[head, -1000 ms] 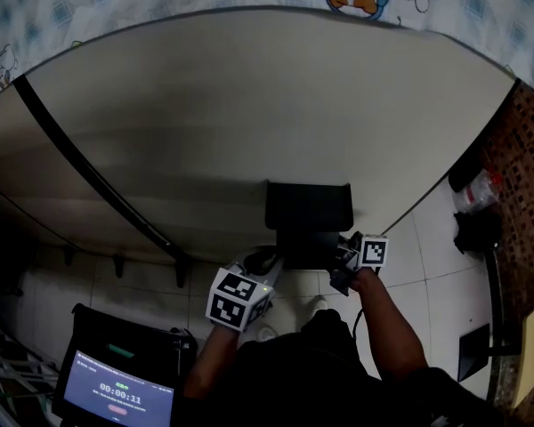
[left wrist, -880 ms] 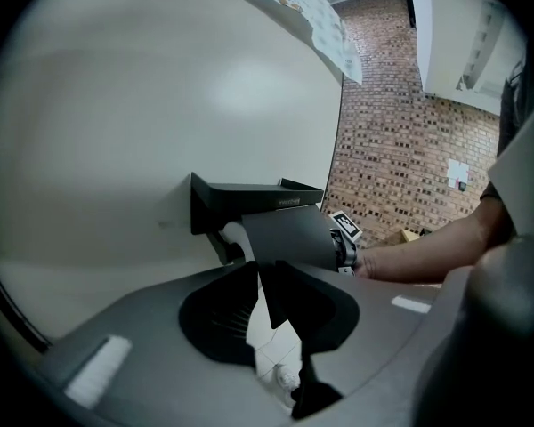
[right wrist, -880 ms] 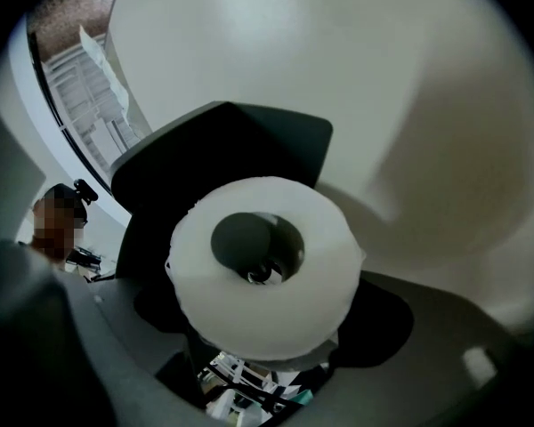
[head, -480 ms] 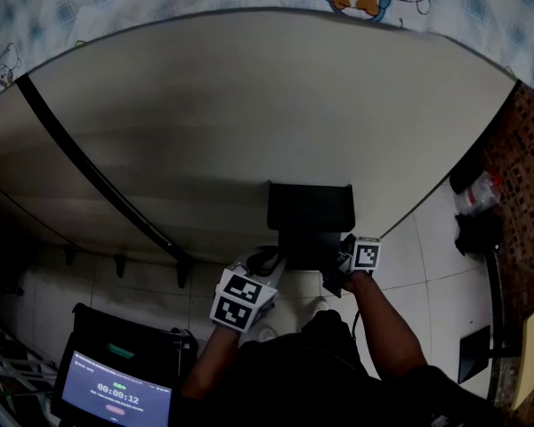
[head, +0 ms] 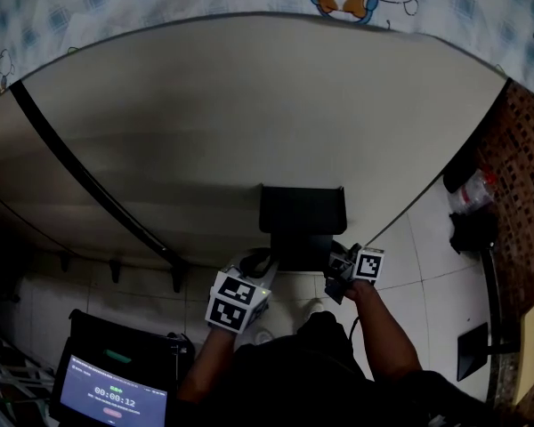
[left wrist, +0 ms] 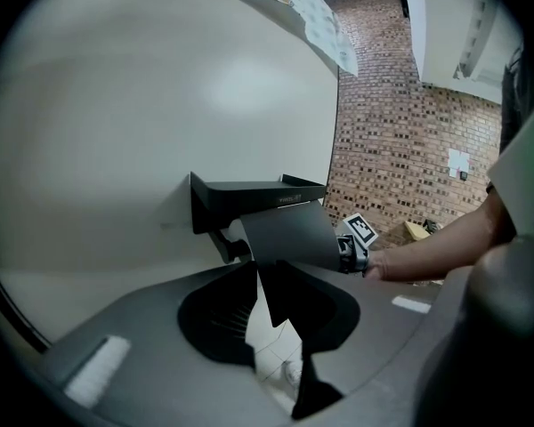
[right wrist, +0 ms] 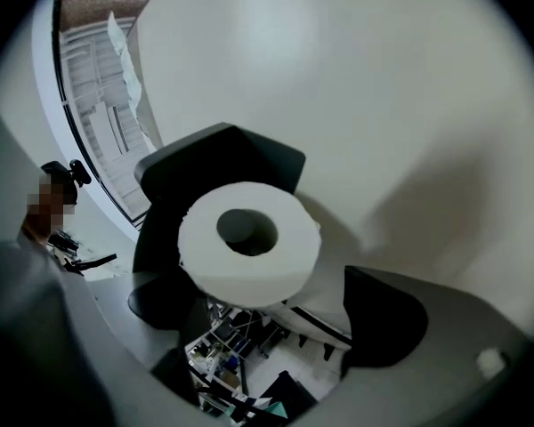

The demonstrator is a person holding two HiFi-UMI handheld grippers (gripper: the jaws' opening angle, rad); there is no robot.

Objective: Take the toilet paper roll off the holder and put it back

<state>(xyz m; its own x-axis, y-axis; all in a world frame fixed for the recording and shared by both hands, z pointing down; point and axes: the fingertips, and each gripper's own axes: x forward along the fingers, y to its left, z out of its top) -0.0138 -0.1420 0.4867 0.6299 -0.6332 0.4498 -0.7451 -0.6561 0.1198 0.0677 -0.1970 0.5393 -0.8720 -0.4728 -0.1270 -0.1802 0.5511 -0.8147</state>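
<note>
Roll location: The toilet paper roll [right wrist: 249, 274] is seen end-on in the right gripper view, under the raised cover flap [left wrist: 289, 234] of the black wall-mounted holder [head: 301, 212]. A grey shape fills its core and is judged to be the holder's spindle, so the roll is taken to be seated on the holder.

Left gripper: The left gripper [left wrist: 260, 283] is closed onto the lower edge of the cover flap, which is held tilted up and away from the wall [head: 249, 105]. Only a narrow gap is seen between the jaws.

Right gripper: The jaws of the right gripper [right wrist: 265, 281] are spread wide and opening. The roll lies between them, close to one jaw and well clear of the other, and no pad is pressed on it.

Weight: The roll is judged light, since it is nearly full but only wound paper.

Stiffness: A soft, yielding body is expected. It would be dented by a hard squeeze, with some firmness lent by the core.

Surface: A matte, grippy surface is expected, so slipping is unlikely. The outer sheet could be torn or unwound if it is dragged.

Where to hold: The curved outer face is best taken at mid-width, on opposite sides, with moderate pressure. The roll is then best drawn along the spindle's axis.

Risk: The flap is likely to drop onto the roll if the left grip is loosened.
</note>
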